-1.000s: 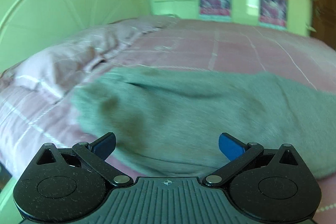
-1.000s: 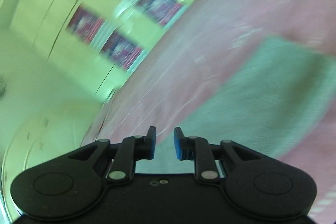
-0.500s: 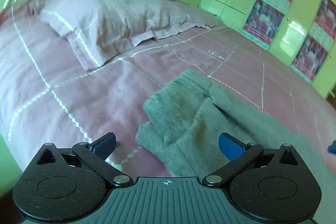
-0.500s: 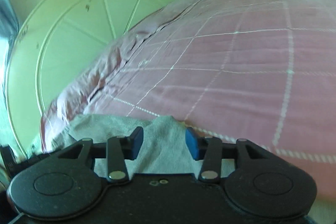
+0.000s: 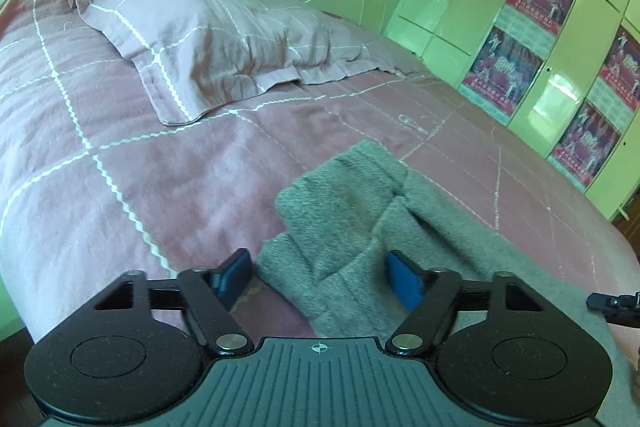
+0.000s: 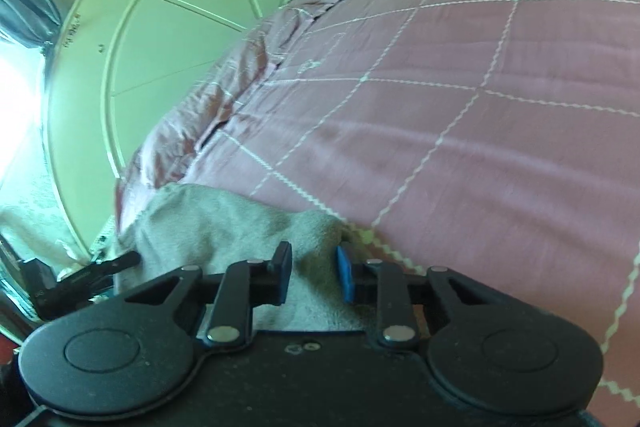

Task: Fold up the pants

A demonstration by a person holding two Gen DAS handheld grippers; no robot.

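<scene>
- Closing on the near end of the grey pants (image 5: 352, 227), which lie at the bed's (image 5: 168, 195) front edge, the left gripper (image 5: 320, 277) straddles the cloth, pads not yet pressing.
- Right gripper (image 6: 314, 275): jaws narrowing around a raised fold of the pants (image 6: 224, 223); contact uncertain.
- Step judged: securing both grasp points.
- Next: a firm pinch on both, then lifting the edge over.

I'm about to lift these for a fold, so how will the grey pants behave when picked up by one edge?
The pants look like soft fleece lying in loose overlapping folds on the bedspread, so they will probably droop and hang floppy. The fuzzy surface likely grips well rather than slipping. The left gripper is closing around a bunched edge, so several layers may come up together.
</scene>
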